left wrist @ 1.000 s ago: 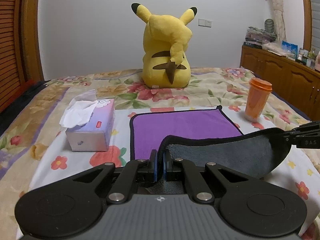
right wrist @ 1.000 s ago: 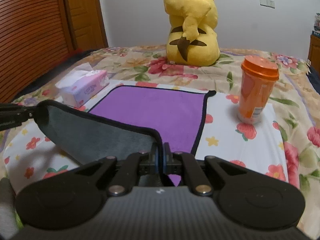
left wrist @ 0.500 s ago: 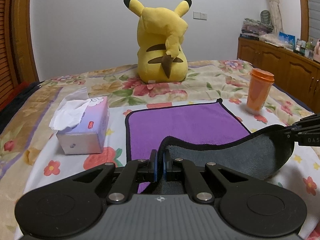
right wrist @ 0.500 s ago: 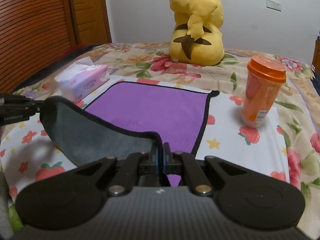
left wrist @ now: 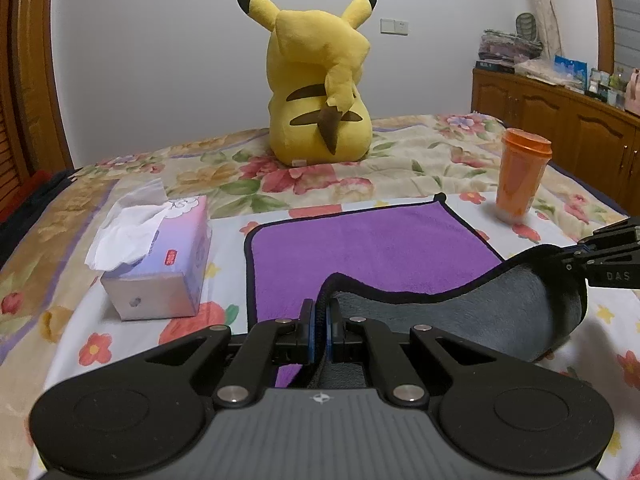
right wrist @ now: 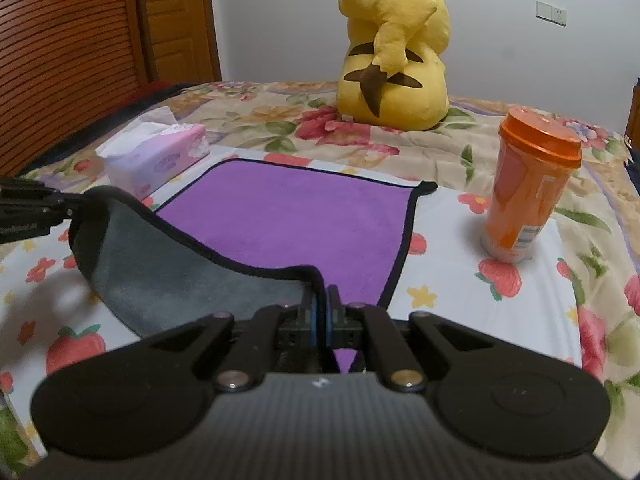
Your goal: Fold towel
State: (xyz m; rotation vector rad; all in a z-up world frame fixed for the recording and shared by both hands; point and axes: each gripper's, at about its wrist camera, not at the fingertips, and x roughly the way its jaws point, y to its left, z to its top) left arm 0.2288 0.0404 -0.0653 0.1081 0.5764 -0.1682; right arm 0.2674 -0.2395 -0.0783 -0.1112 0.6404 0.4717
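A purple towel (left wrist: 360,248) with a grey underside and black trim lies on the flowered bed; it also shows in the right wrist view (right wrist: 296,216). Its near edge is lifted and curls over, grey side up. My left gripper (left wrist: 320,316) is shut on the near left corner. My right gripper (right wrist: 320,312) is shut on the near right corner. Each gripper shows at the edge of the other's view, with the raised grey fold (left wrist: 460,312) hanging between them above the bed.
A tissue box (left wrist: 160,264) stands left of the towel. An orange lidded cup (right wrist: 528,192) stands to its right. A yellow Pikachu plush (left wrist: 320,92) sits behind on the bed. A wooden cabinet (left wrist: 560,120) is at far right.
Both grippers have moved forward over the towel, carrying the lifted near edge toward the far side. The plush, cup and tissue box appear closer.
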